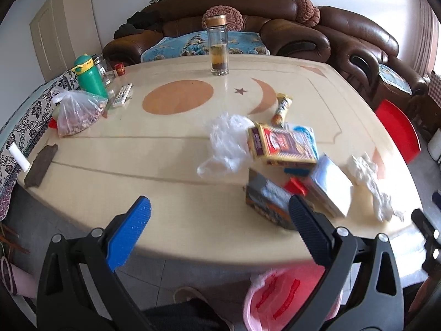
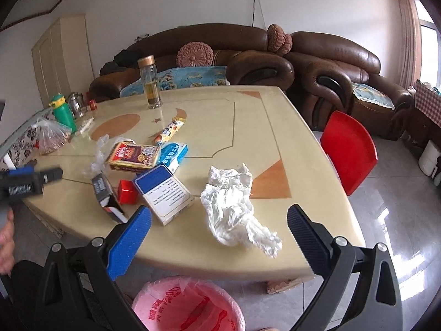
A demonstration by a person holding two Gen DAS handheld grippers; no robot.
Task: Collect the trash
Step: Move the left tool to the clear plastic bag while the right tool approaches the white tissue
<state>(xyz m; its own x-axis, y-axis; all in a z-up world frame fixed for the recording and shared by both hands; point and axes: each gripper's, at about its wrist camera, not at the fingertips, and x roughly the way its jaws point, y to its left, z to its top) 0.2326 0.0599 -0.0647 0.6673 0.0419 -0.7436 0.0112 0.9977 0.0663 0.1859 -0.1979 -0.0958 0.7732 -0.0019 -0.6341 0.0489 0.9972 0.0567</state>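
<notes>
Both tongs are spread wide and carry nothing. The right tongs [image 2: 219, 216] hover above the near edge of the counter [image 2: 275, 127], with the crumpled white tissue [image 2: 230, 198] lying between their fingers in the view. The left tongs [image 1: 219, 212] hang over the near edge too, close to a dark opened carton [image 1: 266, 201].

The trash sits in one heap on the counter: a blue-and-white box [image 2: 162, 193], a small red box [image 2: 127, 191], a purple-and-yellow box [image 2: 133, 155], a snack wrapper [image 2: 168, 132] and a clear plastic bag [image 1: 227, 142]. The bin with a pink liner [image 2: 190, 306] stands on the floor just under the counter edge.

The risks, as I judge them — the tissue is soft and loose, so a shallow pinch may catch only a corner and it could fall beside the bin. The boxes overlap (some lean on each other), so lifting one may push another off the edge.
</notes>
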